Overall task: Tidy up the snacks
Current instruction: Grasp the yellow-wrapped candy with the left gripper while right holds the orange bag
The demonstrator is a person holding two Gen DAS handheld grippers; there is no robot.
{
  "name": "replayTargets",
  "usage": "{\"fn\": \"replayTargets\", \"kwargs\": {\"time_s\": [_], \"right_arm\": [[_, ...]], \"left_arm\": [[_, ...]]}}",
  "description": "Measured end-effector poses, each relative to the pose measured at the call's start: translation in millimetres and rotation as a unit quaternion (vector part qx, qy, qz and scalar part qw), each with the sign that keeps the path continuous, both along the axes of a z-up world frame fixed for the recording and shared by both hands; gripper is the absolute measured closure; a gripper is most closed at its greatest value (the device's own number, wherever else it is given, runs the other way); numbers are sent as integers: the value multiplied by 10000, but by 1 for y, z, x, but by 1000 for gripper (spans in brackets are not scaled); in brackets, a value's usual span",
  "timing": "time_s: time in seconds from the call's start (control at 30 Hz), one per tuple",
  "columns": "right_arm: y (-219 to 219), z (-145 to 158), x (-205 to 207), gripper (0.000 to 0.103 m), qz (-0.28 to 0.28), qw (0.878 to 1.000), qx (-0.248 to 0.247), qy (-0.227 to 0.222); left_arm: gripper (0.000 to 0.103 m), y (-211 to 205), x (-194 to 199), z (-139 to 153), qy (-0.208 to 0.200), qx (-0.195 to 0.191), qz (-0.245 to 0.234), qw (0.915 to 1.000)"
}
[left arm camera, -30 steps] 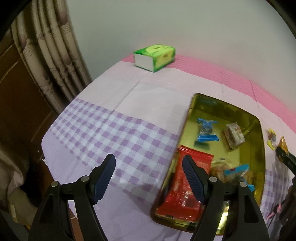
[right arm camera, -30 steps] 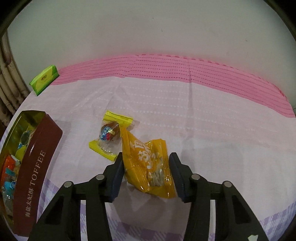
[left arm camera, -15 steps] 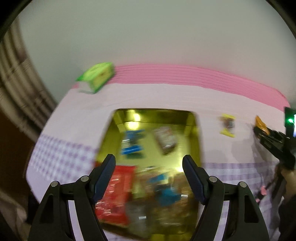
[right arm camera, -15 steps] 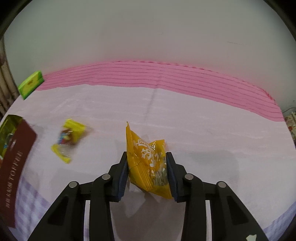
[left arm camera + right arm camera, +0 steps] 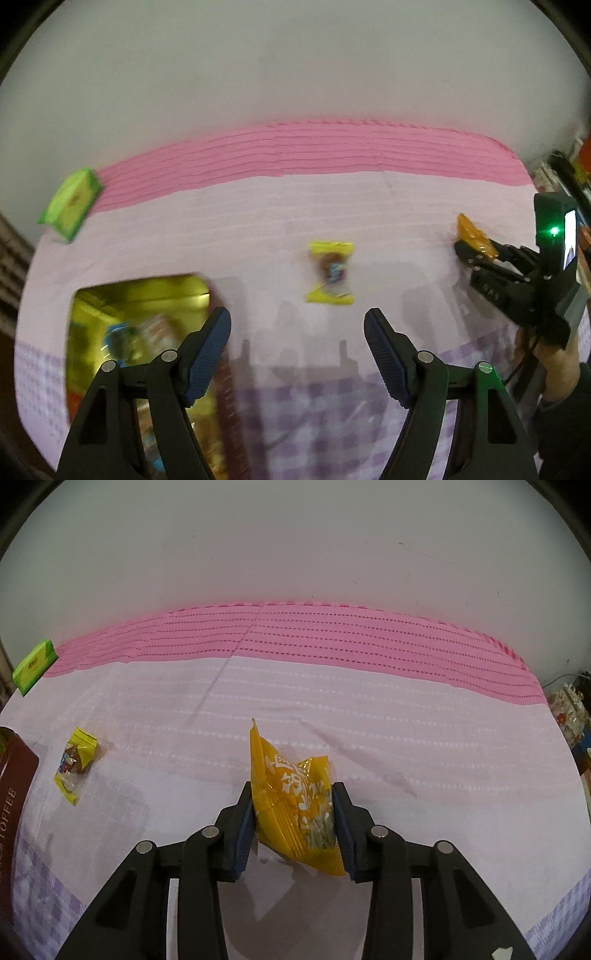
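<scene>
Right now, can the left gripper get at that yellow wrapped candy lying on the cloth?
Probably yes. The left gripper is open and empty, and the yellow wrapped candy lies ahead of its fingers on bare tablecloth, nothing between them. The right gripper holds the orange packet off to the side.

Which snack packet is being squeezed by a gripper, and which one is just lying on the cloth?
The orange packet is pinched in the right gripper. The yellow-ended candy lies loose on the cloth; the open left gripper isn't touching it.
</scene>
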State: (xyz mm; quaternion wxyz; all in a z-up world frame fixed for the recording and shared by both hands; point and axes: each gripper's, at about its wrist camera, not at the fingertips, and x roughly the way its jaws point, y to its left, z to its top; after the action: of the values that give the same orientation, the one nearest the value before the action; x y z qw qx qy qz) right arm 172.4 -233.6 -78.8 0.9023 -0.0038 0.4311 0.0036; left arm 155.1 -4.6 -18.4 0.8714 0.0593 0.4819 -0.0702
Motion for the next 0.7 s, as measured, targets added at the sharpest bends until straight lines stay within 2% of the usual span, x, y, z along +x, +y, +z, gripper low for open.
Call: {"fn": "replayTargets", "kwargs": {"time_s": [0.13,0.3,0.57,0.7], "right_arm": [[1,1,-1,65,1,10000,48,2],[-2,-1,0,64,5,10000,84,4],[-4,-1,1,61,37,9999,149,7],[-4,-1,1,61,43,9999,162,7]], "left_arm": [[30,-20,20,-10,44,99,-117,9999],[47,-31,46,-31,327,142,-48,9994],[50,-34,69,-55,628,15,89,9980],[62,-34,74,-63,745,-36,163,9971]]}}
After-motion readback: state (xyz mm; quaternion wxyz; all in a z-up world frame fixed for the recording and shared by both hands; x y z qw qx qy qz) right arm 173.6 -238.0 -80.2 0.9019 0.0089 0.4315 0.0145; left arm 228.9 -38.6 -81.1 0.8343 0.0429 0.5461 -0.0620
